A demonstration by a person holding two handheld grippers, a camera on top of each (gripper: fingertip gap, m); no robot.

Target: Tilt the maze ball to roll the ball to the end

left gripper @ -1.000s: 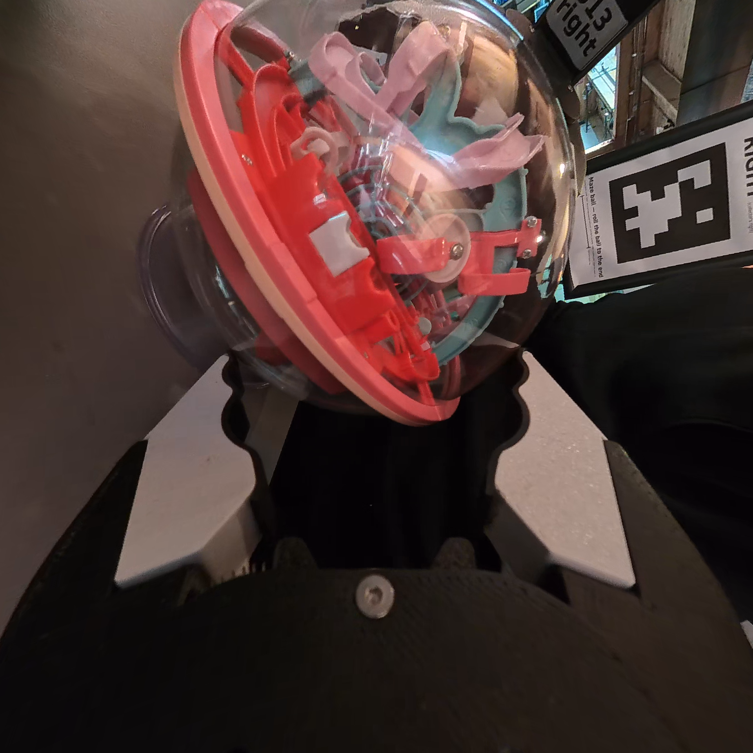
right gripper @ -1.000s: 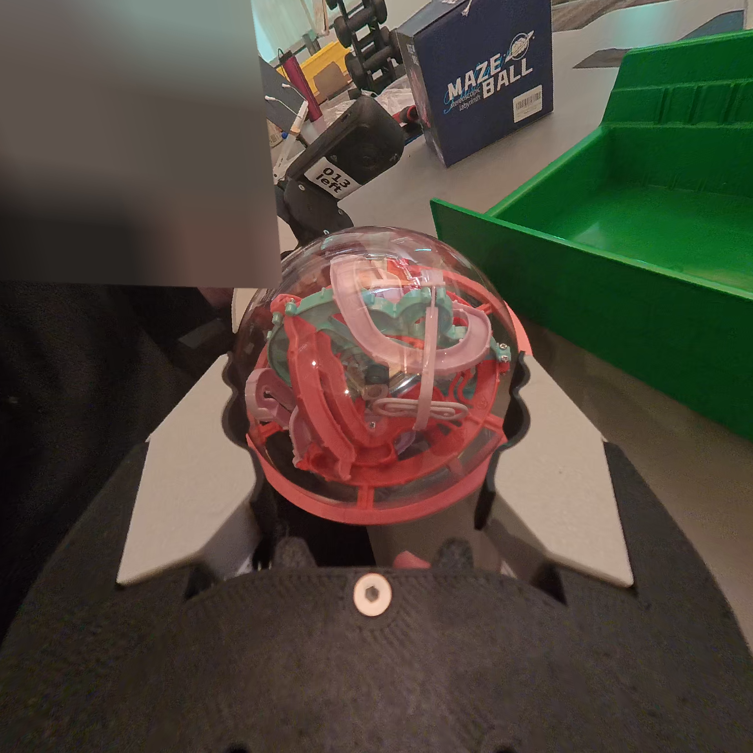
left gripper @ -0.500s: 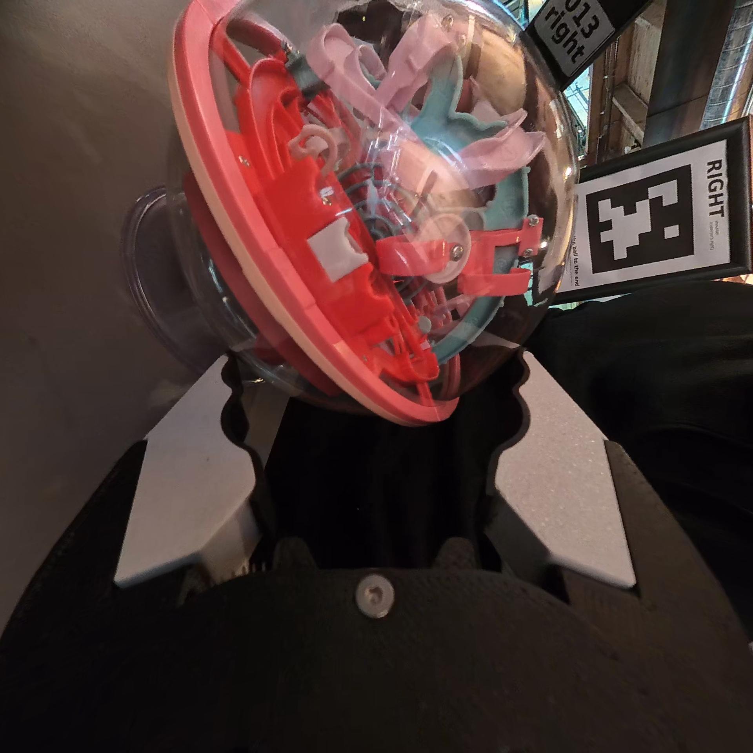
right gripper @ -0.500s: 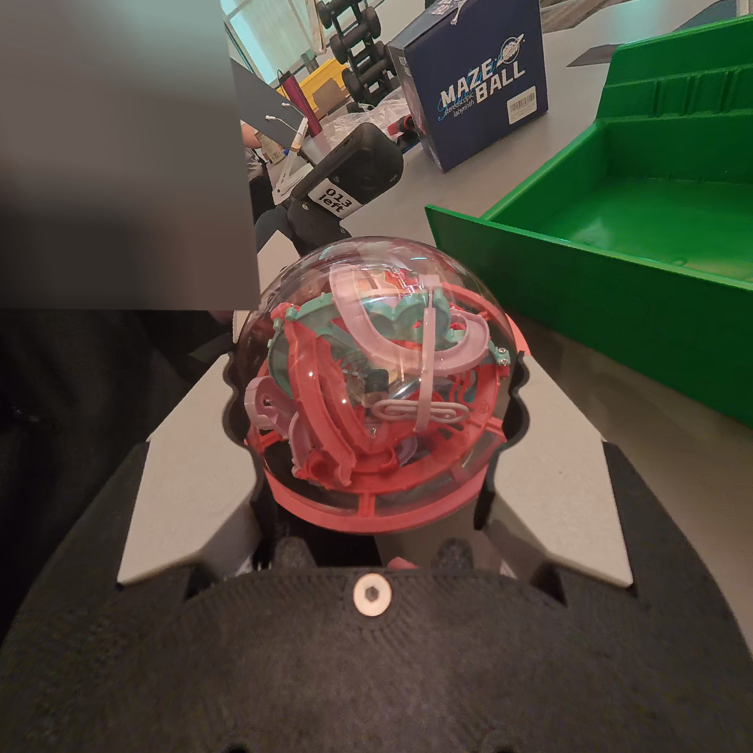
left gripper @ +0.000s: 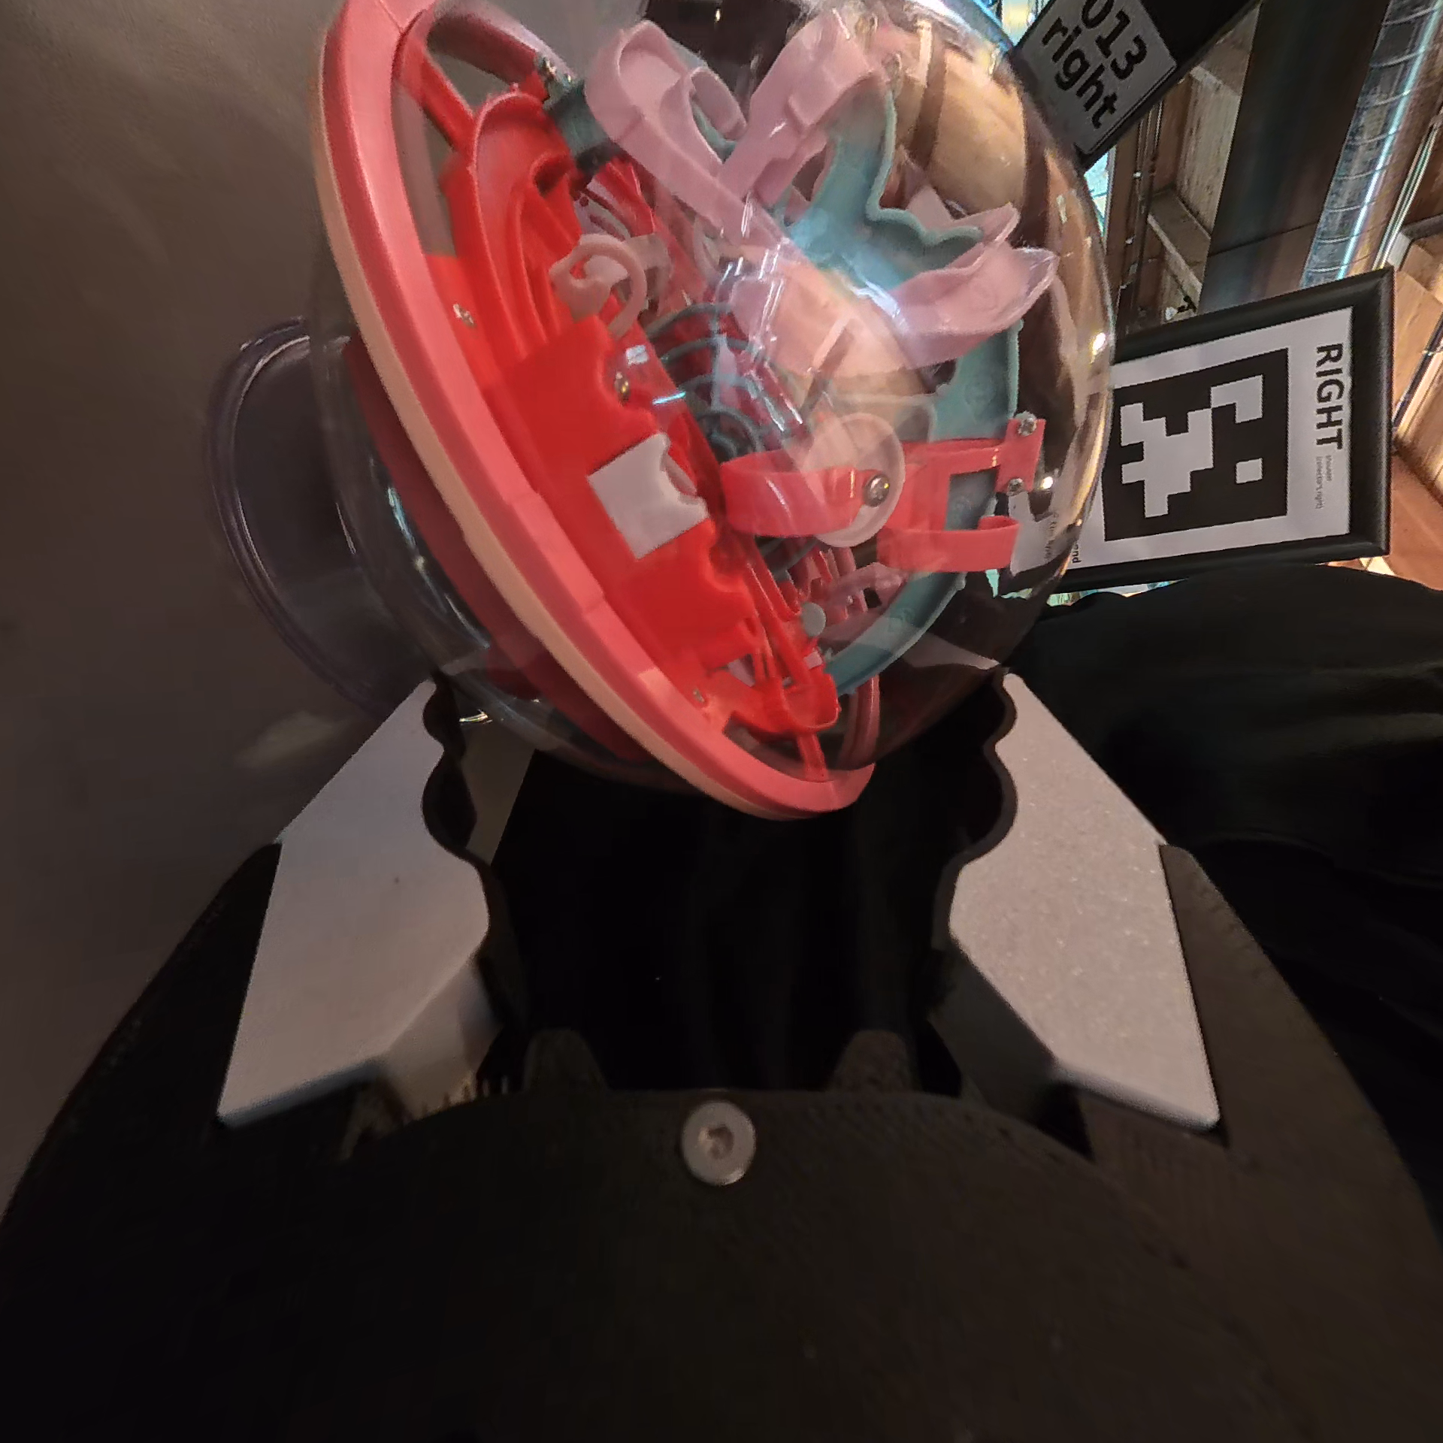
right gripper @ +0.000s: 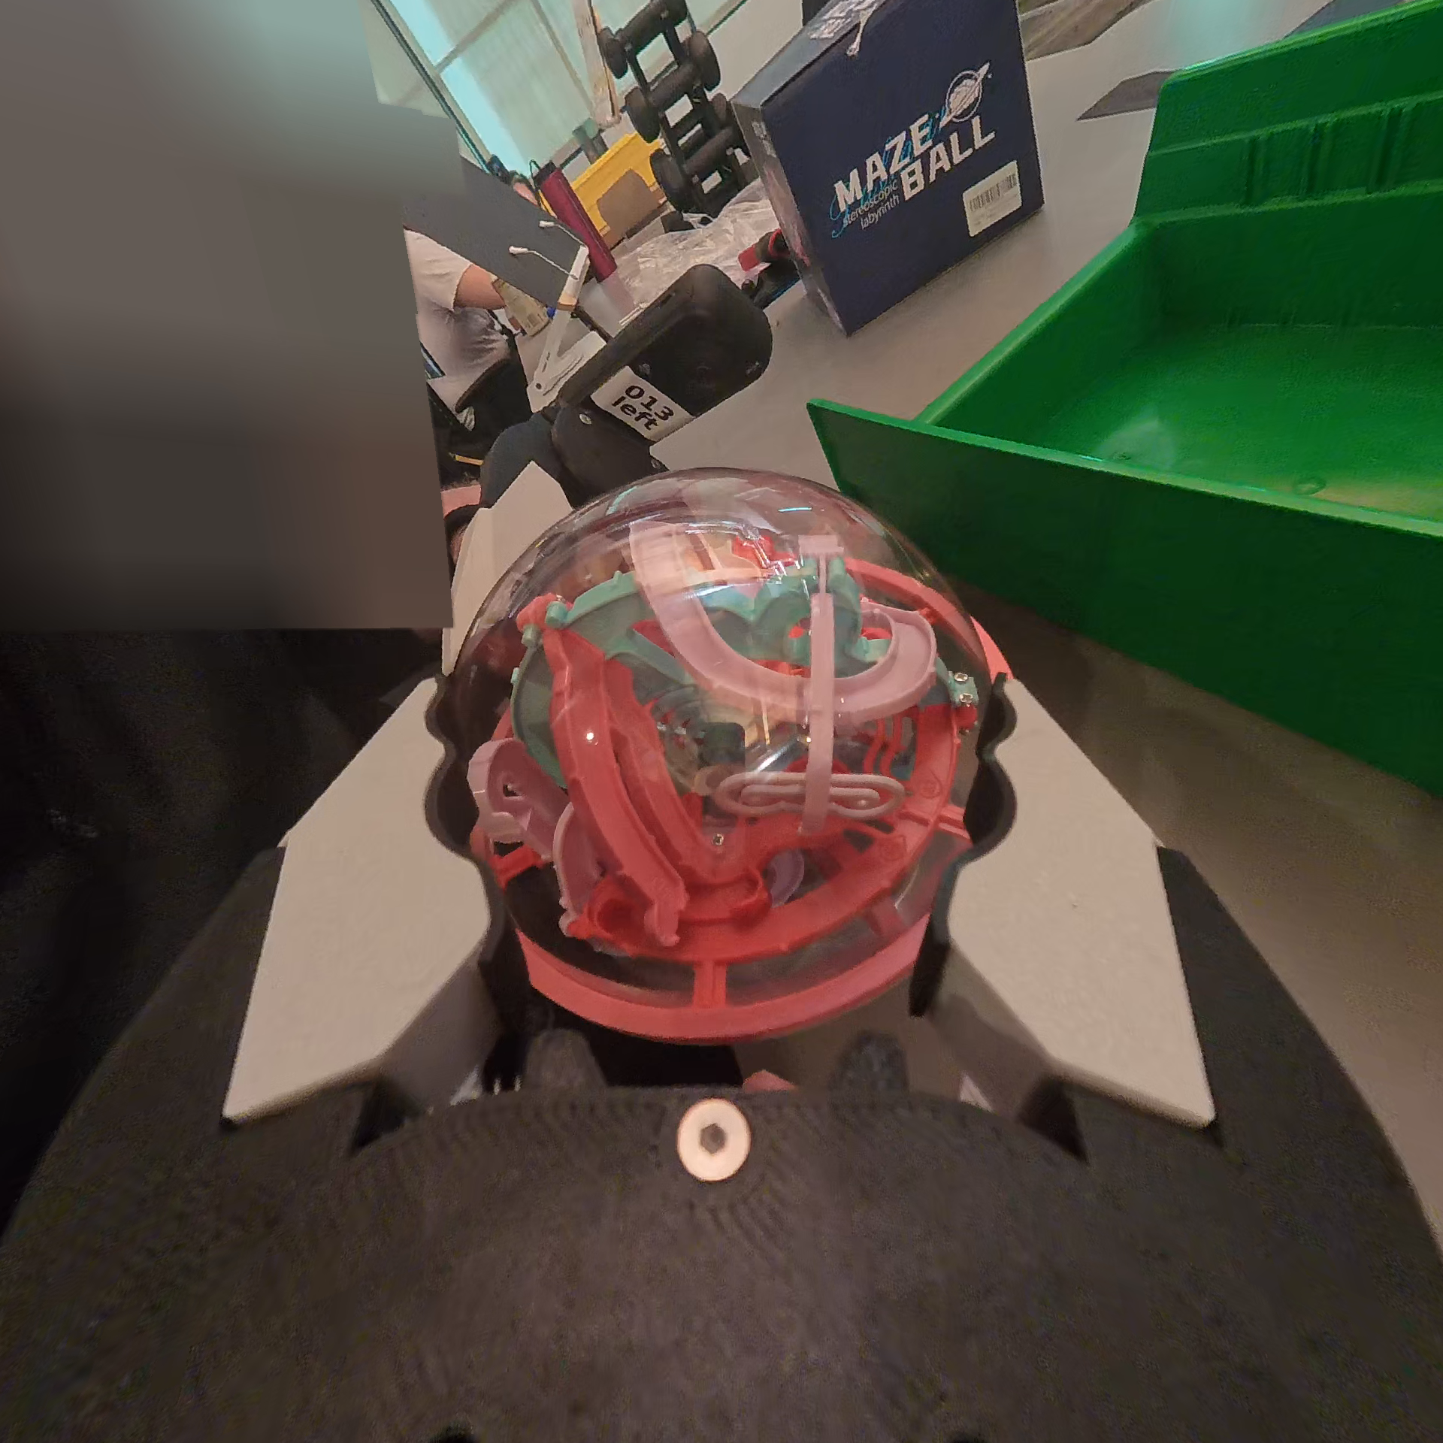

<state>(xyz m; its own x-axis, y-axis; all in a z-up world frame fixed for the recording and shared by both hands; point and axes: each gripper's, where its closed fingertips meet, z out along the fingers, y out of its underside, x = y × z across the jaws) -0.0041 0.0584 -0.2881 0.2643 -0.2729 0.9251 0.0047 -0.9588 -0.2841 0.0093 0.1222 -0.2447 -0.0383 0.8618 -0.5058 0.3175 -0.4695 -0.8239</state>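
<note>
Clear plastic shells the maze ball in the left wrist view, where it fills the picture from 9 to 2 o'clock. Its coral-red equator ring runs slantwise from 11 o'clock down to 5 o'clock, so the axis through the ring leans toward 2 o'clock, and a clear stand collar juts from the ball's 9 o'clock side. The left tool is clenched on the maze ball, a grey finger on each side of its lower curve. At 2 o'clock a framed black-and-white marker card sits behind the ball, with dark cloth below it.

From the right wrist view, the maze ball sits dead centre, dome up toward 12 o'clock, ring nearly level along its 6 o'clock edge. The right tool grasps it at 9 and 3 o'clock. The left tool's black body rises behind the ball at 12 o'clock. A green bin lies on the grey bench at 2 o'clock, and a dark blue box stands at 1 o'clock.
</note>
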